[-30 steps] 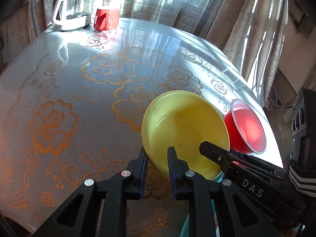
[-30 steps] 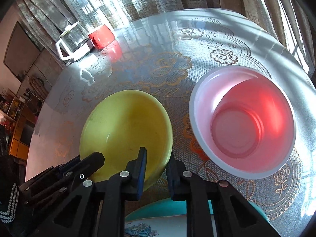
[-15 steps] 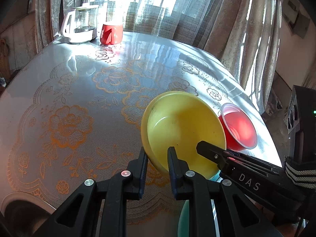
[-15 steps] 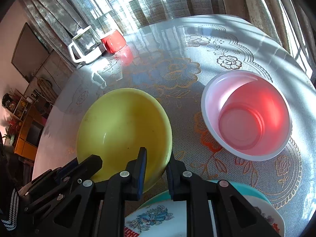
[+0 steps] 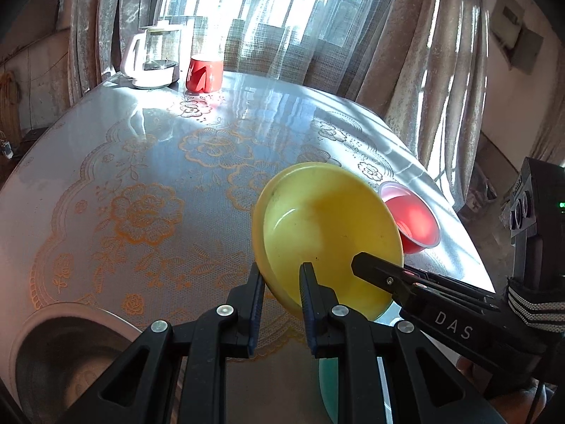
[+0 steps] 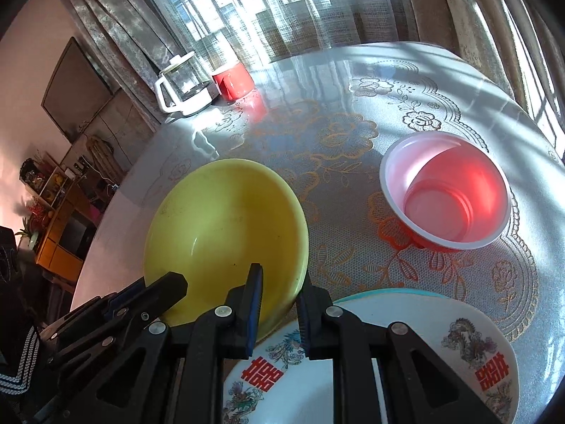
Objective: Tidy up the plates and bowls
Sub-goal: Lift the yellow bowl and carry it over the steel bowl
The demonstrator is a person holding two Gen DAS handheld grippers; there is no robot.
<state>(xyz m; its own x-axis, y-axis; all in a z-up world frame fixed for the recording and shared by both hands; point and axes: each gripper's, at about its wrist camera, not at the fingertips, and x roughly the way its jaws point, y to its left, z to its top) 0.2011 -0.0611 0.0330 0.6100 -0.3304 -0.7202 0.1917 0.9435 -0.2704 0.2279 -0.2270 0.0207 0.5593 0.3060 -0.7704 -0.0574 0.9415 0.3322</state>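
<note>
The yellow bowl [image 5: 328, 233] is clear of the tabletop [image 5: 141, 162] and tilted, its inside facing my cameras. I have it clamped at two points on the near rim.

1. Left tongs [image 5: 281, 282]: closed on the near-left rim of the yellow bowl, one finger outside the wall, one inside.
2. Right tongs [image 6: 279, 284]: closed on the near-right rim of the same bowl, again with the wall between the fingers. In the left wrist view the right tongs enter from the right and lie across the bowl's lower edge.

Surroundings, working outward:

- Directly below the right tongs sits a white plate [image 6: 406, 360] printed with red characters and dragon figures. It rests on a teal plate [image 6: 399, 291], of which only the rim shows. The yellow bowl's lower edge overlaps this stack in the right wrist view; I cannot tell whether it touches.
- A red bowl with a white rim [image 6: 446, 190] stands upright on the tabletop to the right, apart from the yellow bowl.
- A metal bowl [image 5: 60, 357] sits at the near-left edge in the left wrist view.
- At the far edge, by the curtained window, a glass kettle with a white handle [image 5: 152, 60] stands just beside a red cup [image 5: 204, 74].
- The tabletop carries a lace cloth with orange floral patterning.
</note>
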